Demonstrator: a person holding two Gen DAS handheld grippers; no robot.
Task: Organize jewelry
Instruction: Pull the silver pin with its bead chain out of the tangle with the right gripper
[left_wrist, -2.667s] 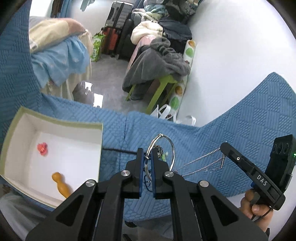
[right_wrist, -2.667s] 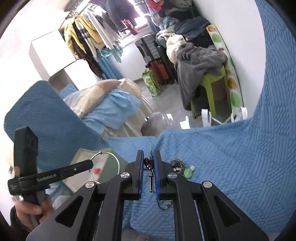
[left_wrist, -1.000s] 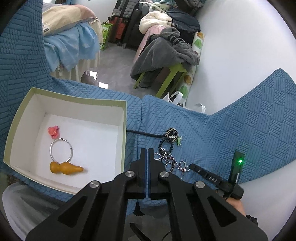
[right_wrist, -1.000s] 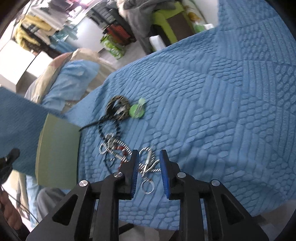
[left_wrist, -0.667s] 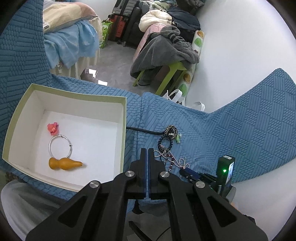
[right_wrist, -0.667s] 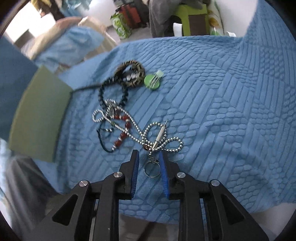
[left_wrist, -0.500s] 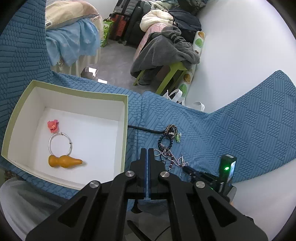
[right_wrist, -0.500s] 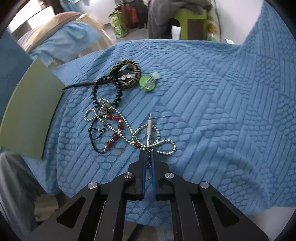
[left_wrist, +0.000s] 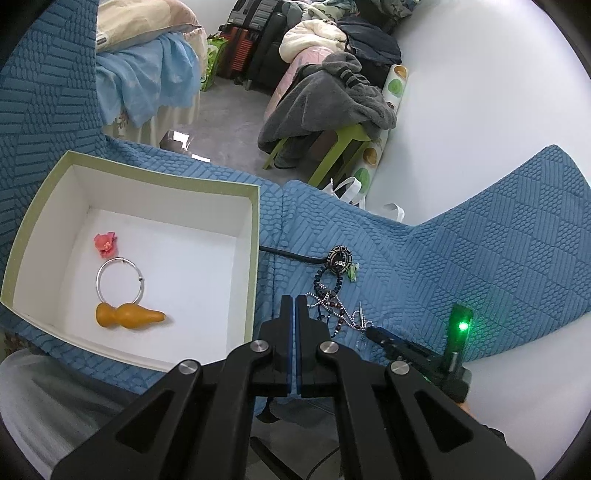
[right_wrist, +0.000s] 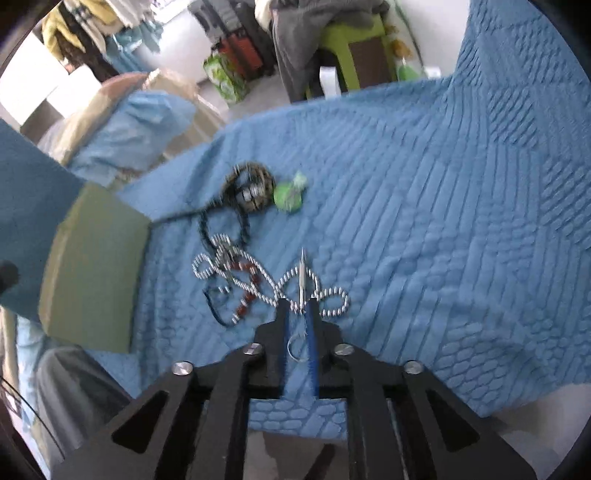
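Left view: the left gripper (left_wrist: 294, 306) hangs over the blue cloth (left_wrist: 480, 258), jaws pressed together on nothing. Beside it the box (left_wrist: 255, 258) holds a ring (left_wrist: 120, 280), gourd (left_wrist: 127, 315) and pink flower (left_wrist: 105, 243).

Right view: the right gripper (right_wrist: 297, 310) sits at the bead chain (right_wrist: 273, 284), jaws narrowly apart around the silver pendant (right_wrist: 303, 277); whether they grip it is unclear.
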